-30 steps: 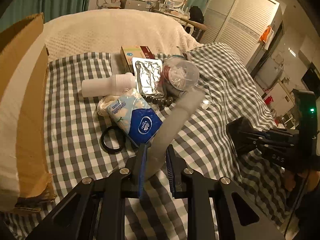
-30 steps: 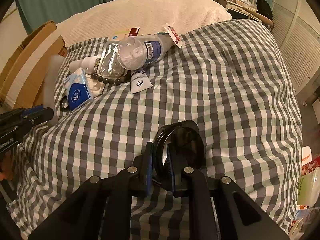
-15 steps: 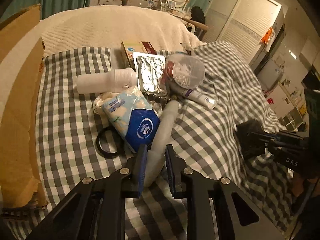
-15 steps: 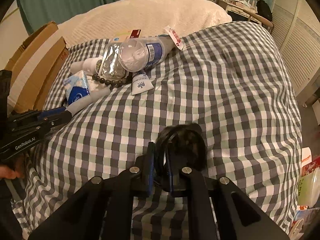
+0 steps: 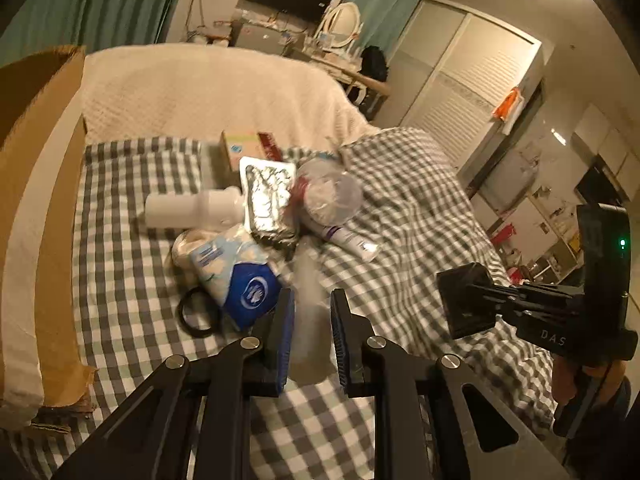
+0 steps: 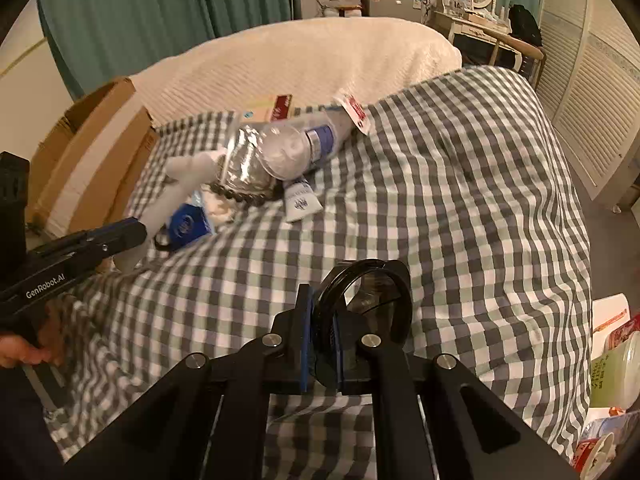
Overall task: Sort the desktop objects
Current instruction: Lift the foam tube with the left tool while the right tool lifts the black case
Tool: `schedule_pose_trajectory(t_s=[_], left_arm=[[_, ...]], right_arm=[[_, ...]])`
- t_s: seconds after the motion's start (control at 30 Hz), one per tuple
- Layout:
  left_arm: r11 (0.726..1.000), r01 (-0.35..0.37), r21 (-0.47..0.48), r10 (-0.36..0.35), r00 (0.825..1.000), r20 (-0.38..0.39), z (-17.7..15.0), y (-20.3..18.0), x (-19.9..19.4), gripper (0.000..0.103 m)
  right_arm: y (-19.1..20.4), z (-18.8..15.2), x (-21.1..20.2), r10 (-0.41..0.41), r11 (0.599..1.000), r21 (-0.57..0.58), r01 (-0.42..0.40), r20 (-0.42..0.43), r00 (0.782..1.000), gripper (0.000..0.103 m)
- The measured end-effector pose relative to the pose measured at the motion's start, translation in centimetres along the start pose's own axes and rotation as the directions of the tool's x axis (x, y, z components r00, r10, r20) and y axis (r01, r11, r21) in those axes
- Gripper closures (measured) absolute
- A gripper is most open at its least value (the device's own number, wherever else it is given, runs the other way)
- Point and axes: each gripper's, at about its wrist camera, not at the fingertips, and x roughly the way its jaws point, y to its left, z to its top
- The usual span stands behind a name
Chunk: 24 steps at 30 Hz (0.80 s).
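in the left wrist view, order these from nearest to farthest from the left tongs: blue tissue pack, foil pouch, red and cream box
1. blue tissue pack, just left of the left tongs, beside their left finger.
2. foil pouch, further up the checked cloth, mid-pile.
3. red and cream box, behind the pile, by the cream blanket.

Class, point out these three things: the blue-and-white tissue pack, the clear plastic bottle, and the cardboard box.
tissue pack (image 5: 252, 294), left wrist view, on its blue end.
clear plastic bottle (image 6: 288, 150), right wrist view, on its round base.
cardboard box (image 5: 52, 240), left wrist view, on its brown side flap.
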Motion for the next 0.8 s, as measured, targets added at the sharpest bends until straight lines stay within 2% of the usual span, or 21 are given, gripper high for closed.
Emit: schedule_pose_trajectory(t_s=[0.13, 0.2, 0.33, 0.4, 0.5, 0.57, 0.63, 0.67, 0.8], left_arm=[[0.999, 0.023, 0.033, -0.024, 1.0, 0.013, 0.2, -1.0, -0.6, 0.091], [0.999, -0.003, 0.047, 0.003, 1.0, 0.018, 0.2, -1.2, -0.4, 0.091], [0.996, -0.061, 0.069, 0.064, 0.997, -0.038, -0.4, -0.8, 1.4, 0.089], [0.995, -0.081, 0.05, 0.085, 0.994, -0.067, -0.7, 0.2, 2.4, 0.076], [0.995, -0.095, 0.016, 0.097, 0.984, -0.147, -1.4, 1.4, 4.6, 0.07], [0.996, -0.088, -0.004, 0.086, 0.981, -0.172, -1.7, 1.9, 5.3, 0.064], [0.997, -0.081, -0.005, 0.079, 0.983, -0.167, -1.8, 1.9, 5.2, 0.067], [0.998, -0.063, -0.002, 0.062, 0.984, -0.164, -1.8, 1.8, 5.1, 0.087], [0.998, -0.061, 0.026, 0.064, 0.988, -0.138, -1.8, 0.9, 4.4, 0.089]], right_arm=[[0.8, 0.2, -1.1, 0.004, 1.0, -0.01, -0.004, 0.02, 1.0, 0.095], [1.1, 0.3, -1.4, 0.003, 1.0, -0.018, -0.002, 0.024, 1.0, 0.095], [1.4, 0.4, -1.5, 0.004, 1.0, -0.022, -0.003, 0.023, 1.0, 0.095], [1.4, 0.3, -1.4, 0.006, 1.0, -0.026, -0.006, 0.017, 1.0, 0.095], [1.3, 0.1, -0.9, 0.008, 1.0, -0.028, -0.008, 0.006, 1.0, 0.095], [1.2, 0.0, -0.5, 0.011, 1.0, -0.025, -0.011, 0.001, 1.0, 0.095], [0.9, -0.1, -0.2, 0.016, 1.0, -0.017, -0.016, -0.005, 1.0, 0.095], [0.7, -0.2, 0.0, 0.017, 1.0, -0.014, -0.017, -0.008, 1.0, 0.095], [0.3, -0.3, 0.1, 0.02, 1.0, 0.001, -0.02, -0.011, 1.0, 0.095]])
